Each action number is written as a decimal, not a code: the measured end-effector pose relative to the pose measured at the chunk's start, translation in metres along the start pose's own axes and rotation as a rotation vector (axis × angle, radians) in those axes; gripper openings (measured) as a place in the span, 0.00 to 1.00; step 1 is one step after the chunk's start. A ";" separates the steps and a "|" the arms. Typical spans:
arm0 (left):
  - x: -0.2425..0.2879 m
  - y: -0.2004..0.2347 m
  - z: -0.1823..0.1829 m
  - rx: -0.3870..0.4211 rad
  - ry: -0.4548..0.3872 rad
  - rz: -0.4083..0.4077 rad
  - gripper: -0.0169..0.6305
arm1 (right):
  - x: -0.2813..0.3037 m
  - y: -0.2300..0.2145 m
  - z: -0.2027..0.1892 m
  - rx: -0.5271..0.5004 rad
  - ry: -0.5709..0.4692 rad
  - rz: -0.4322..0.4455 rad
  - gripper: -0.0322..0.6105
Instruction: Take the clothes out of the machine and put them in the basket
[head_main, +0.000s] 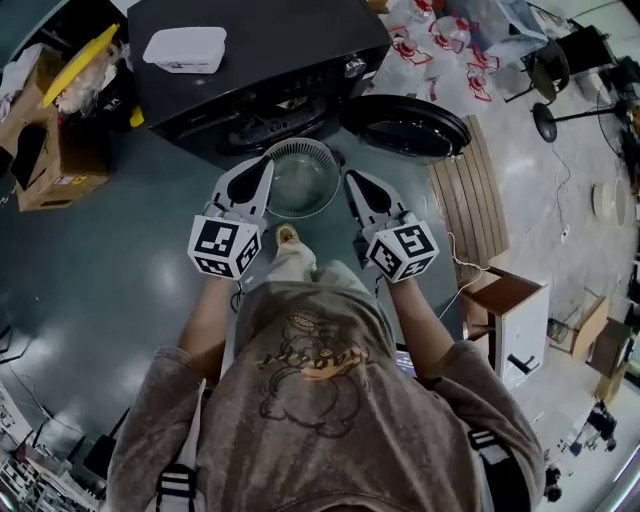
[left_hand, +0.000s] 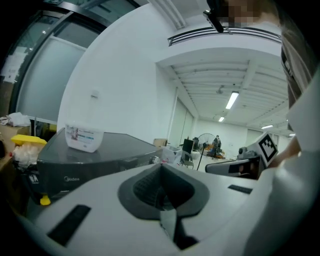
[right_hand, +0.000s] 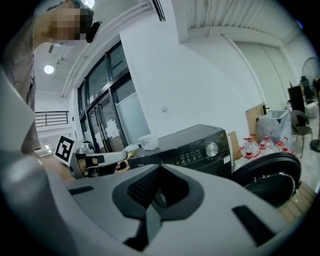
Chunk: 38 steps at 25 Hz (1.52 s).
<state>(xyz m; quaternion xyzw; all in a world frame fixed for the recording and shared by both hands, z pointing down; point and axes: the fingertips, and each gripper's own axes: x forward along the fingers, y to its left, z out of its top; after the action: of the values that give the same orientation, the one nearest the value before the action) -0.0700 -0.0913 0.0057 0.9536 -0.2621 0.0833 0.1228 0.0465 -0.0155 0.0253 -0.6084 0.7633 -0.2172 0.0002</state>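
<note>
The black washing machine (head_main: 260, 50) stands ahead with its round door (head_main: 405, 125) swung open to the right. A round grey basket (head_main: 302, 180) sits on the floor in front of it, and I see no clothes inside. My left gripper (head_main: 262, 172) is at the basket's left rim and my right gripper (head_main: 352, 184) at its right rim. Both are shut with nothing between the jaws. The left gripper view (left_hand: 161, 167) shows the machine (left_hand: 95, 160) beyond closed jaws. The right gripper view (right_hand: 160, 167) shows the machine (right_hand: 195, 147) and its door (right_hand: 270, 177). The drum's inside is hidden.
A white plastic box (head_main: 186, 48) lies on top of the machine. Cardboard boxes (head_main: 45, 150) stand at the left. A slatted wooden board (head_main: 475, 200) and a small cabinet (head_main: 510, 320) are at the right. Bottles (head_main: 440, 40) crowd the floor behind the door.
</note>
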 end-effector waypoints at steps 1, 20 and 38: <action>0.005 0.003 -0.002 0.003 0.004 -0.003 0.03 | 0.008 -0.005 -0.001 0.004 0.003 0.003 0.05; 0.073 0.070 -0.126 -0.039 -0.063 0.184 0.03 | 0.121 -0.081 -0.103 -0.092 0.061 0.229 0.05; 0.150 0.153 -0.328 -0.013 -0.177 0.224 0.03 | 0.240 -0.190 -0.291 -0.167 -0.045 0.298 0.05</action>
<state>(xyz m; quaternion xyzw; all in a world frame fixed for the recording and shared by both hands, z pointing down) -0.0529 -0.1993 0.3818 0.9212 -0.3771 0.0102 0.0955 0.0835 -0.1732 0.4150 -0.4913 0.8602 -0.1368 -0.0011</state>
